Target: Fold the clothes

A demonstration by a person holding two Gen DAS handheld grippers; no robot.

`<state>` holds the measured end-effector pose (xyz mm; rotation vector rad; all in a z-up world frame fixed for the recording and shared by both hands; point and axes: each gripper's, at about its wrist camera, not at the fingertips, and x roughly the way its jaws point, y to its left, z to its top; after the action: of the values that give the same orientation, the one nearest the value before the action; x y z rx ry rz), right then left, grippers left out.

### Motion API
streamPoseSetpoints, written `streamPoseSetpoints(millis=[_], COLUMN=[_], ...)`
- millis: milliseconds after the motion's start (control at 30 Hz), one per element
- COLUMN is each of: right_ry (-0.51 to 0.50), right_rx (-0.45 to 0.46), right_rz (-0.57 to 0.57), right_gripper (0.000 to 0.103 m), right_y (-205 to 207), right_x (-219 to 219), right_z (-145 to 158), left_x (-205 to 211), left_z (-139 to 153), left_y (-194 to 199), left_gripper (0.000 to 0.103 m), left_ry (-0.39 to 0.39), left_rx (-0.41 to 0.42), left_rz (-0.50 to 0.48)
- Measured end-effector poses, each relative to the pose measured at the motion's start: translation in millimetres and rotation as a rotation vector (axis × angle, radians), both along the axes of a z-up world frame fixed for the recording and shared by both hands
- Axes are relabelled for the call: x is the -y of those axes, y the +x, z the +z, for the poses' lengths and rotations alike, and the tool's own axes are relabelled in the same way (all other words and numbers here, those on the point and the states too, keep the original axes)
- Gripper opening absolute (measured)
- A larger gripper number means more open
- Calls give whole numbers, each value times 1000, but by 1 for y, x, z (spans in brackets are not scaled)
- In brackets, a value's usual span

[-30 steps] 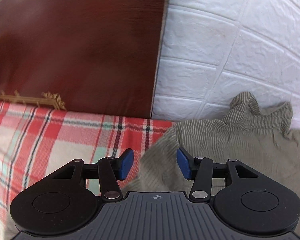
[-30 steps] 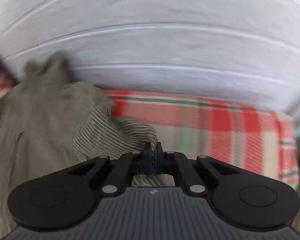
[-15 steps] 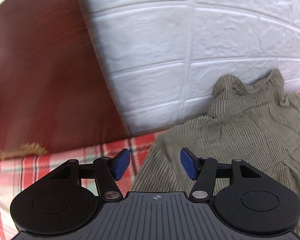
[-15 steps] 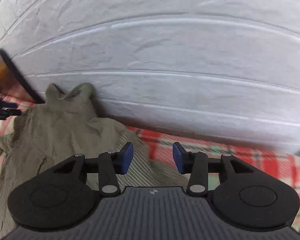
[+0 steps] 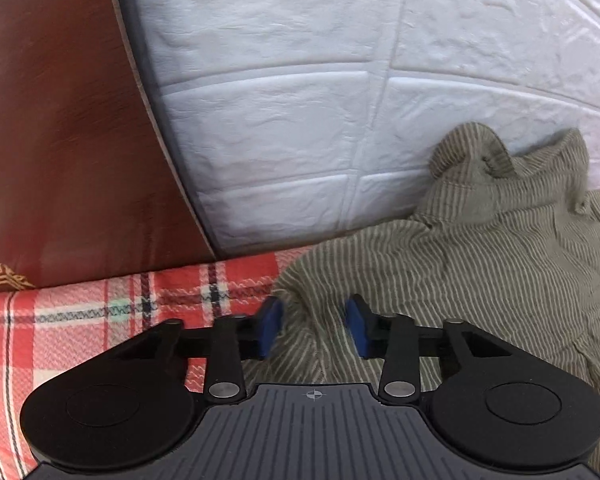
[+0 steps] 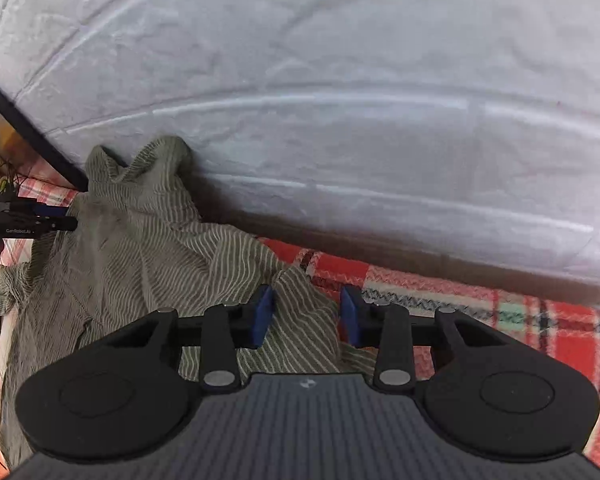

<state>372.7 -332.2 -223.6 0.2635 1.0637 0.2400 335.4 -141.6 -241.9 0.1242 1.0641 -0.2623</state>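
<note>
One striped green shirt [image 5: 480, 264] lies crumpled on the plaid blanket [image 5: 80, 320], against the white wall [image 5: 300, 120] at 12 o'clock. It looks soft, light and floppy, so grab the edges. Two tools: the left tool [image 5: 314, 326] and right tool [image 6: 306, 316] are both closing around shirt edges.

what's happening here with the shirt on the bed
A person holds a claw in each hand over an olive striped shirt spread on a red plaid blanket against a white brick-pattern wall. The left claw and the right claw each have a bunched edge of the shirt between their blue pads, one on either side of the garment. Both sets of jaws are closing, and neither looks clamped yet. The shirt is crumpled and not yet folded.
</note>
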Motion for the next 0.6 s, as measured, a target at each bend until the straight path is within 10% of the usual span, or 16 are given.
streamPoseSetpoints(millis=[33, 467, 600], right_ry=[18, -22, -91], right_rx=[-5, 52, 96], right_rz=[-4, -158, -192], right_gripper=[2, 4, 40], right_y=[1, 2, -5], right_x=[2, 13, 14], right_z=[0, -8, 9], left_x=[-2, -13, -22], left_z=[1, -10, 6], left_y=[0, 3, -1], left_gripper=[12, 0, 46], left_ry=[0, 54, 75], left_rx=[2, 80, 120], left_rz=[2, 119, 172])
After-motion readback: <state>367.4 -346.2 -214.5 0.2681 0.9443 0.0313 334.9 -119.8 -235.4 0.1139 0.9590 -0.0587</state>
